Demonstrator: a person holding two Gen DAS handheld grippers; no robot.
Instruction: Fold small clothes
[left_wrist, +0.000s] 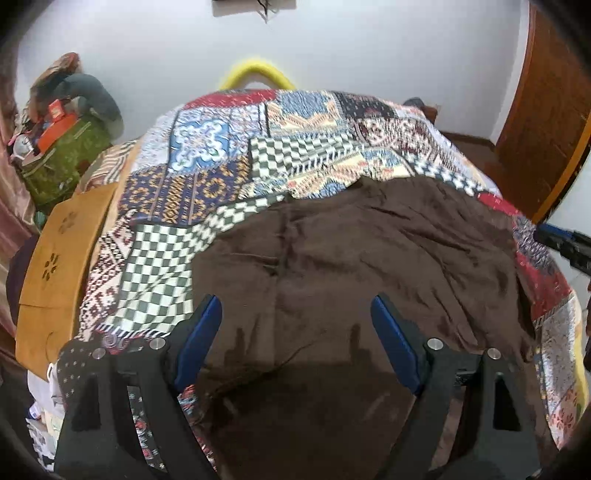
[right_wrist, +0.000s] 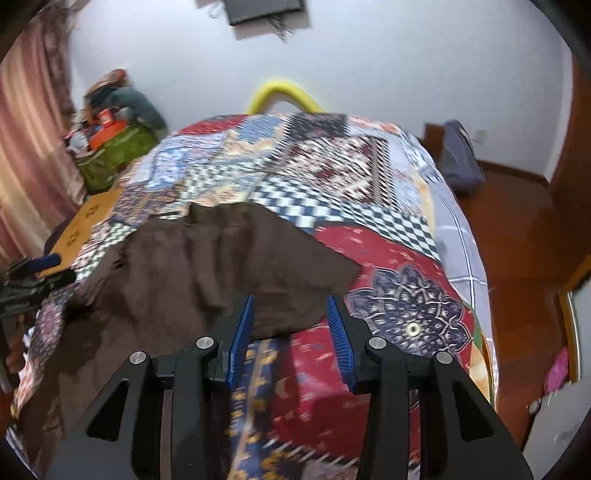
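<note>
A dark brown garment (left_wrist: 351, 266) lies spread out and wrinkled on a patchwork bedspread (left_wrist: 229, 147). My left gripper (left_wrist: 295, 301) hovers over the garment's near part, jaws wide open, nothing between the blue pads (left_wrist: 199, 339). In the right wrist view the brown garment (right_wrist: 221, 258) covers the left half of the bedspread (right_wrist: 369, 192). My right gripper (right_wrist: 291, 301) hangs above its near right edge, jaws partly open with a clear gap and no cloth in them. Each gripper shows in the other's view: the right gripper (left_wrist: 565, 243) at the right edge, the left gripper (right_wrist: 33, 273) at the left edge.
A wooden board (left_wrist: 62, 258) stands along the bed's left side. Behind it sits a green bag (left_wrist: 62, 158) piled with things, by a pink curtain (right_wrist: 29, 147). A yellow hoop (left_wrist: 255, 70) rises behind the bed. A wooden door (left_wrist: 546, 110) and a grey bag (right_wrist: 461, 158) are on the right.
</note>
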